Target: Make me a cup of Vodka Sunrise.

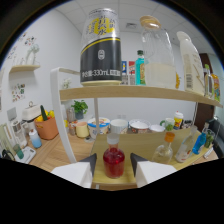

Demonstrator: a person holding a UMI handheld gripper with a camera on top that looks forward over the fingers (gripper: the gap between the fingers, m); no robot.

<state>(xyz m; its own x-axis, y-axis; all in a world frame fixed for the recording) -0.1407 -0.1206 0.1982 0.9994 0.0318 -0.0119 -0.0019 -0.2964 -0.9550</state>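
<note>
The wooden shelf (150, 93) spans the view well above and beyond the fingers. On it stand a black-and-white 330 mL can (100, 47), a lidded glass jar (159, 52) and a white bottle (190, 62). On the bench (55, 152), cups (119, 126) sit beyond the fingers. The gripper (114, 167) has its fingers apart; the small red-liquid bottle (114, 159) stands between them, with a gap visible at either side.

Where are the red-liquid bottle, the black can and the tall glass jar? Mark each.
red-liquid bottle (114, 162): gripper view, on its round red body, between the open fingers.
black can (100, 57): gripper view, on its black label band.
tall glass jar (159, 55): gripper view, on its clear wall.
</note>
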